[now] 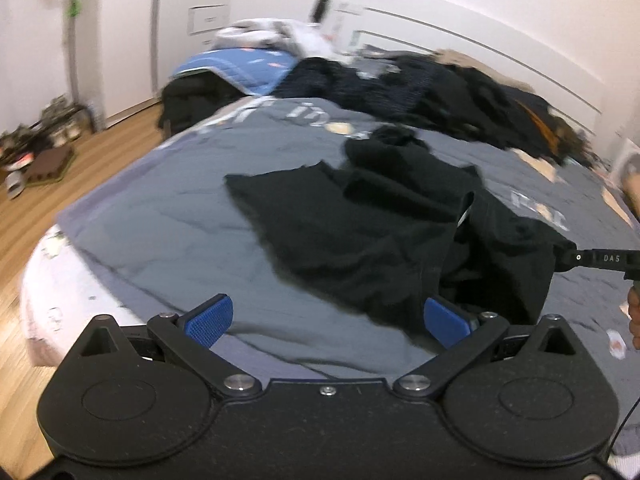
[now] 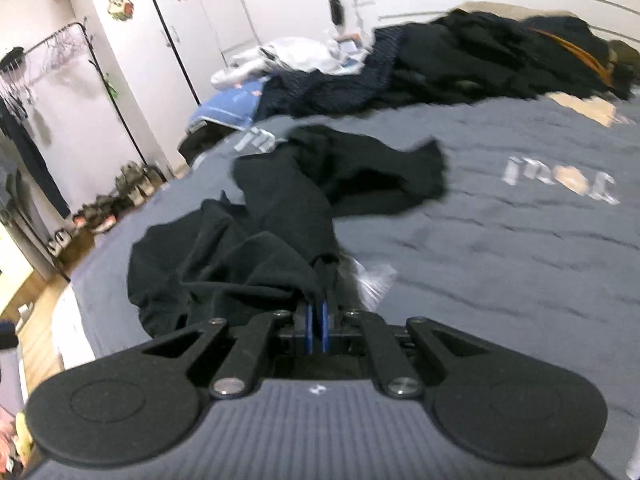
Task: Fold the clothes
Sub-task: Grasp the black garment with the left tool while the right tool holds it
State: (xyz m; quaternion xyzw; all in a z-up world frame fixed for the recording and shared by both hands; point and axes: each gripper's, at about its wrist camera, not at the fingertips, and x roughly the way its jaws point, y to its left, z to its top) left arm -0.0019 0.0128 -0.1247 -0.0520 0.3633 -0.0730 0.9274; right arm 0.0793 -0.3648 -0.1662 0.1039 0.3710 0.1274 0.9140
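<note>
Black garment (image 1: 360,220) lies rumpled mid-bed (image 1: 160,208), partly spread, near foot edge. Right gripper (image 2: 318,312) pinches one bunched edge; left gripper (image 1: 328,320) spread wide, holding nothing, hovering at near hem. Judged step: flattening. Next: left needs a matching edge.

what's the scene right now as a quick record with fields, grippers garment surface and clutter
left gripper: open, empty, hovering over the bed's near edge
right gripper: shut on the black garment
black garment: crumpled, partly spread, not folded
surface: grey bedspread
clutter: pile of dark clothes at the far side of the bed
fold status: not yet started
</note>
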